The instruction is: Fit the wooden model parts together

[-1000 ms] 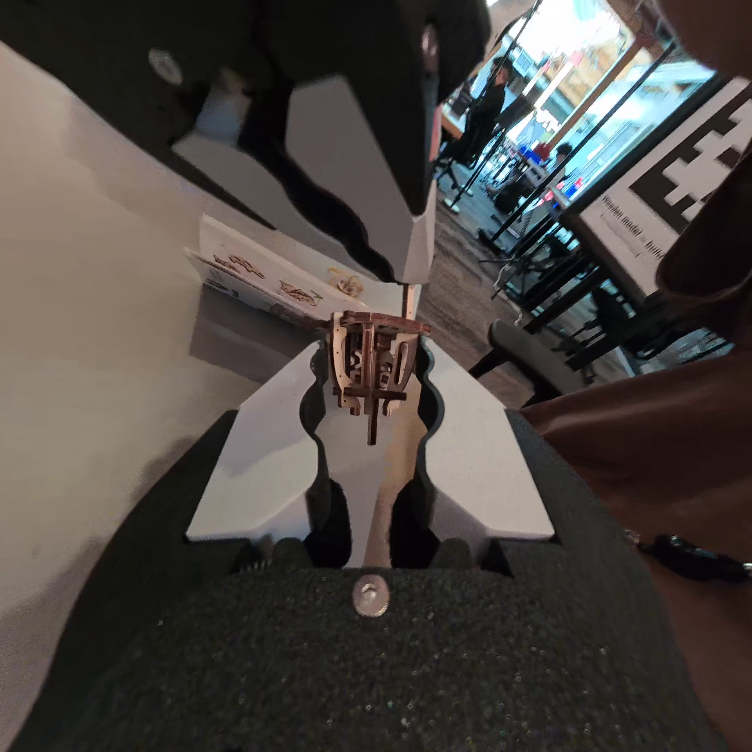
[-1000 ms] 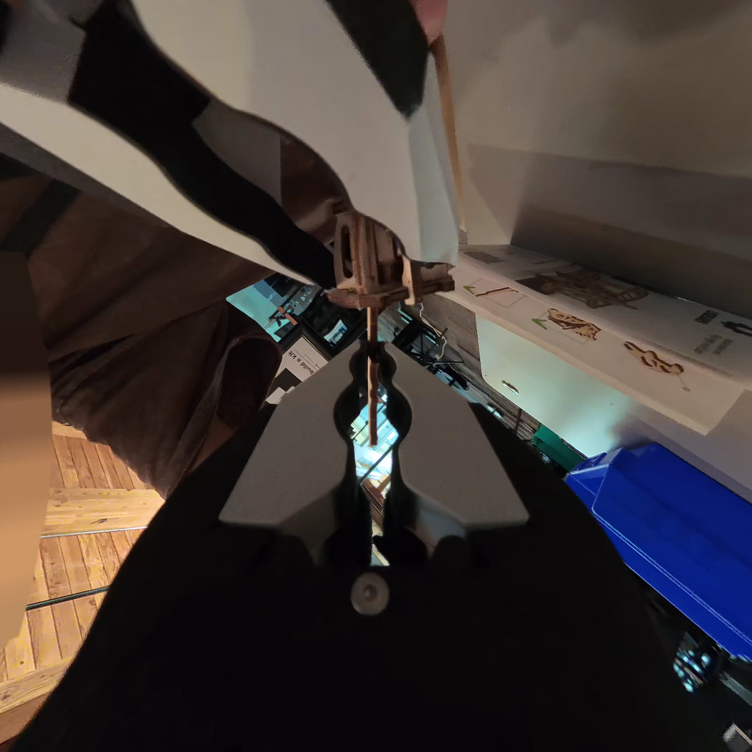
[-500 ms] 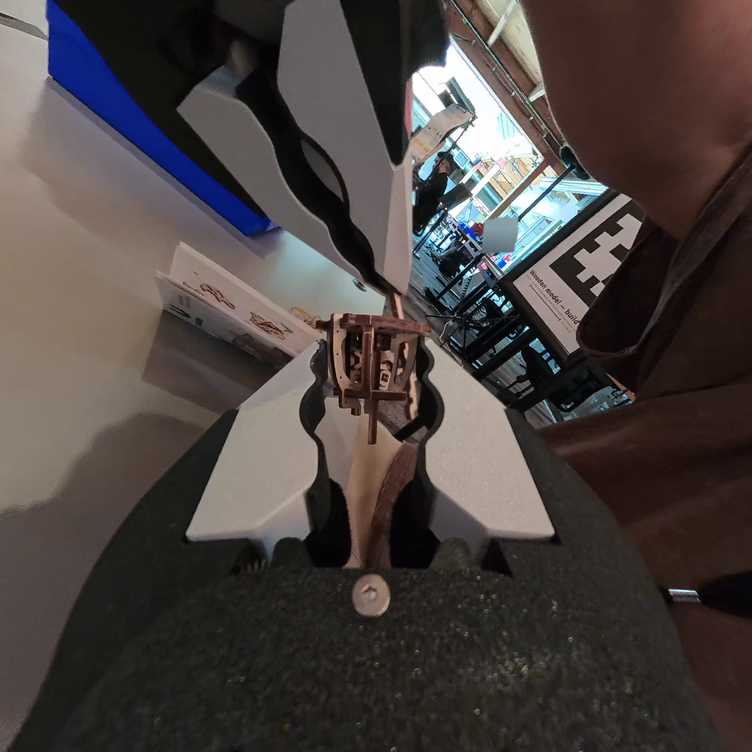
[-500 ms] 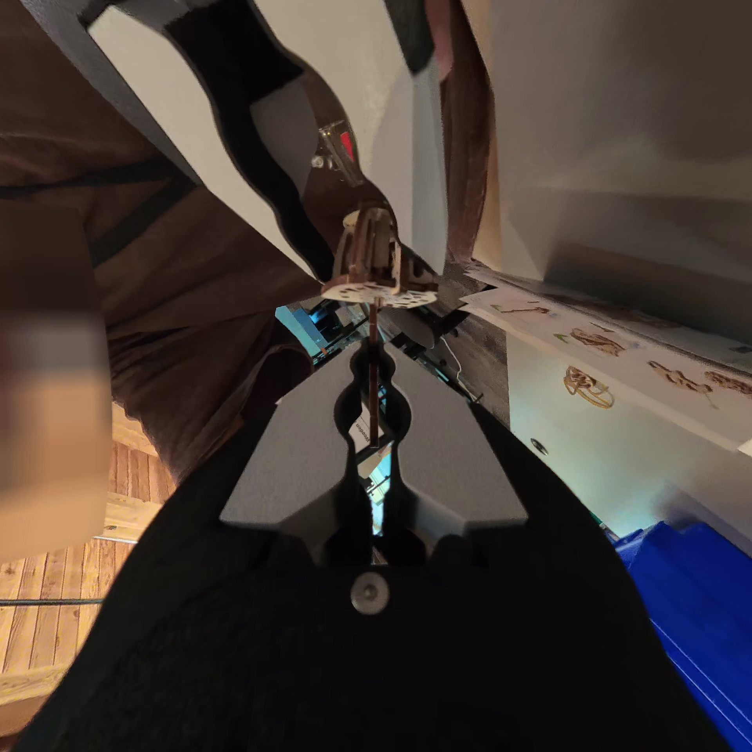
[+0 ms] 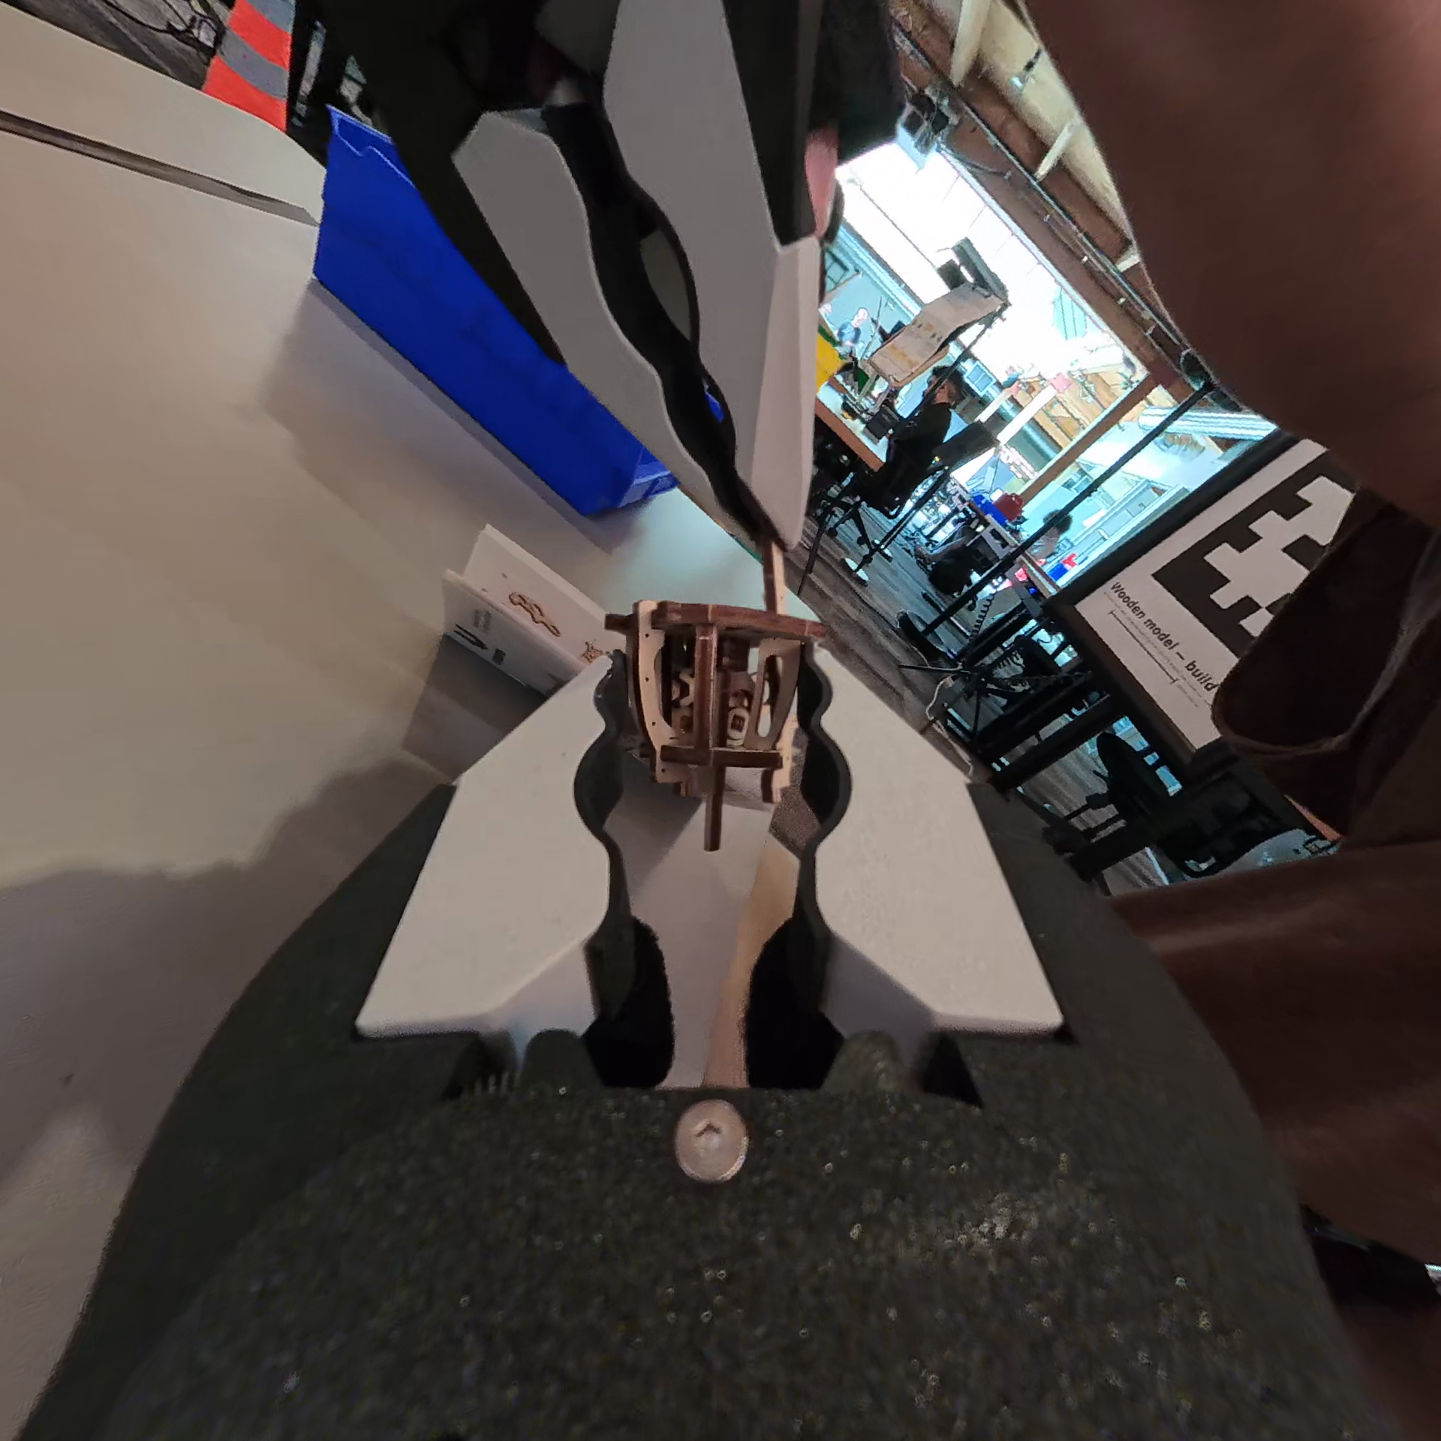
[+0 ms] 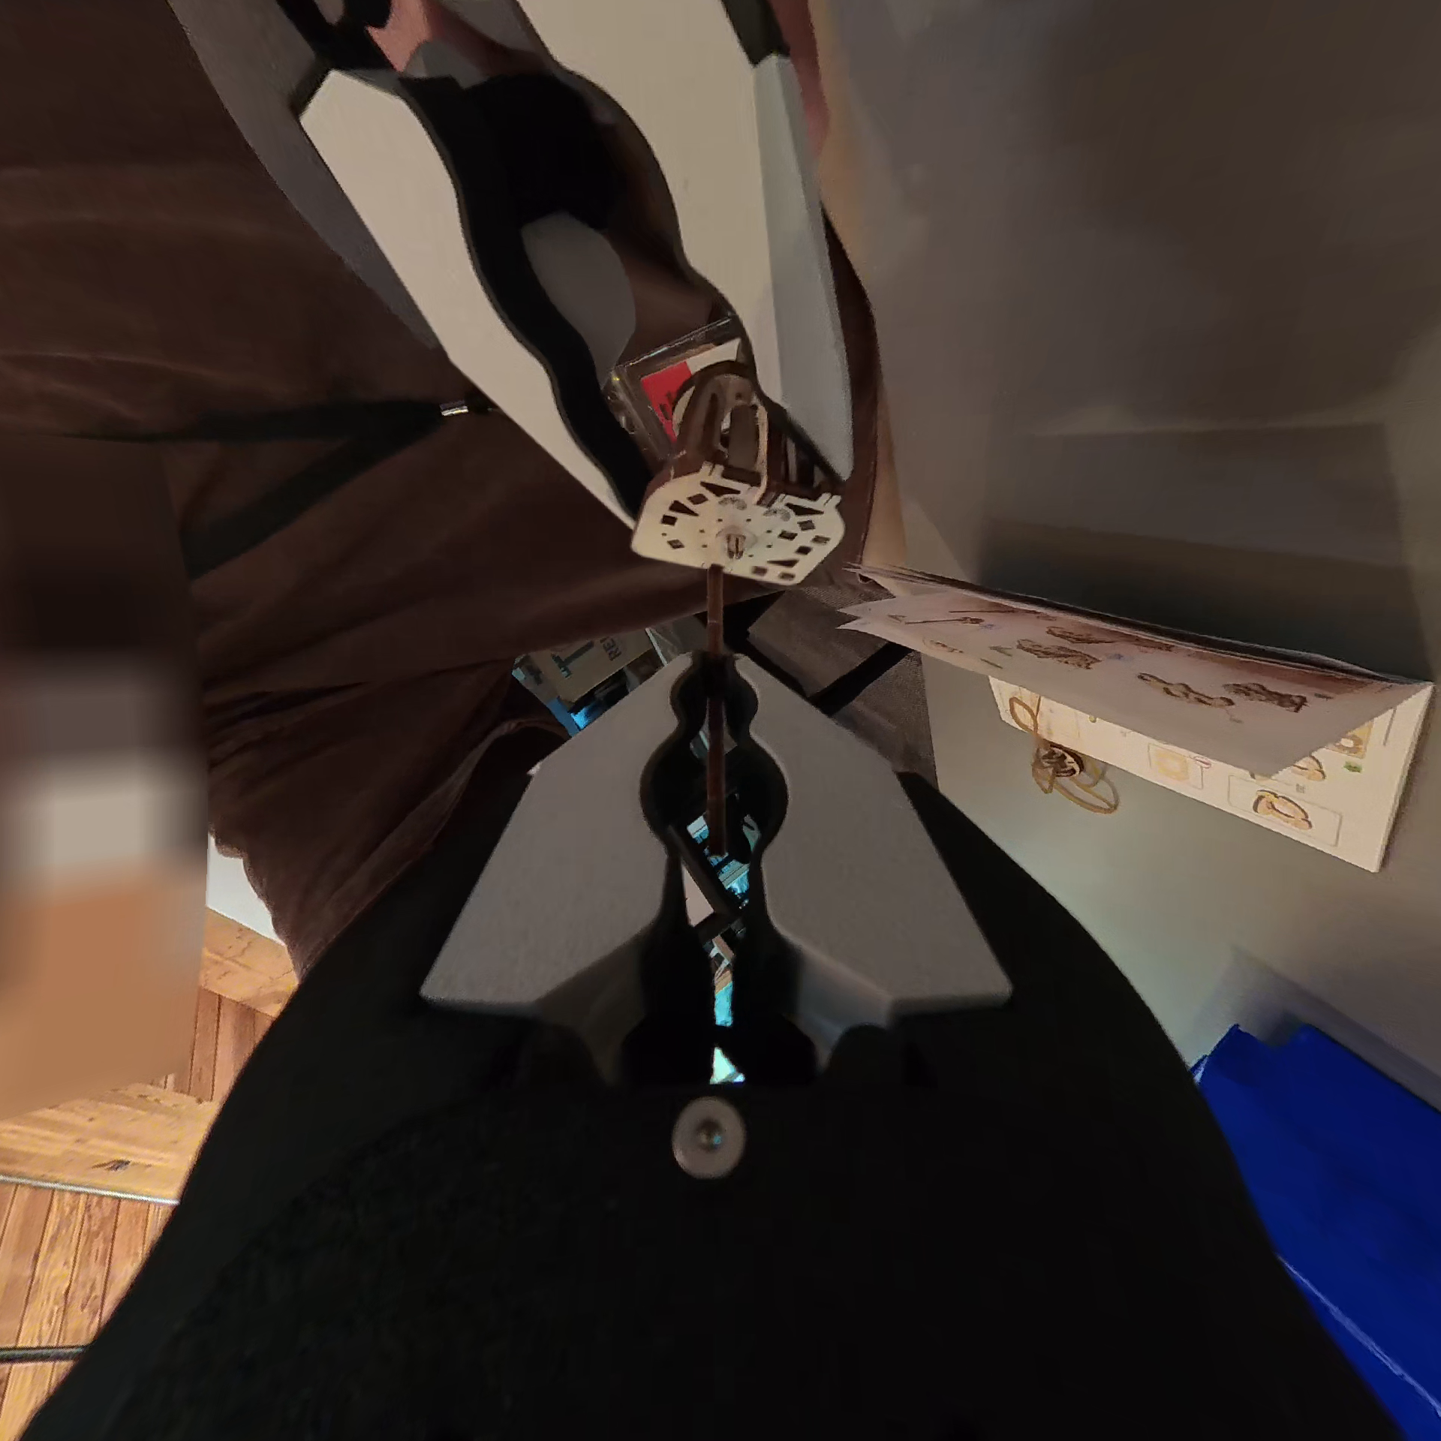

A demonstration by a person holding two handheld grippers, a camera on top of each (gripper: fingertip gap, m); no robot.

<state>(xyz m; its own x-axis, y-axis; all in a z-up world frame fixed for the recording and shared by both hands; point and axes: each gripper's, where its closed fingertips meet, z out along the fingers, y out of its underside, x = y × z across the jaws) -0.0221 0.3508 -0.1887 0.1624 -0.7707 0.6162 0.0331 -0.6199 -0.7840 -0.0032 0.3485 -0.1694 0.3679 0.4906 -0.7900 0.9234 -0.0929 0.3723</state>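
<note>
My left gripper (image 5: 713,690) is shut on a small wooden model assembly (image 5: 713,694) of pale and dark laser-cut parts, with a dark peg hanging below it. My right gripper (image 6: 713,674) is shut on a thin dark wooden stick (image 6: 715,748). The stick's far end meets the assembly's pale perforated plate (image 6: 737,530) near its centre hole. In the left wrist view the right gripper (image 5: 768,530) comes down from above, and the stick (image 5: 773,577) touches the assembly's top plate. In the right wrist view the left gripper (image 6: 733,437) reaches in from above.
Both grippers are held above a white table (image 5: 156,546). On it lie a blue bin (image 5: 468,335), an open instruction booklet (image 6: 1170,702) and rubber bands (image 6: 1060,772). A person's brown clothing (image 5: 1286,975) is close on the right. A black-and-white marker board (image 5: 1248,561) stands beyond. The tips of both grippers are at nearly the same place.
Both grippers have tilted and turned together with their parts. The assembly's perforated plate now faces the right camera, and the blue bin has come into the left view.
</note>
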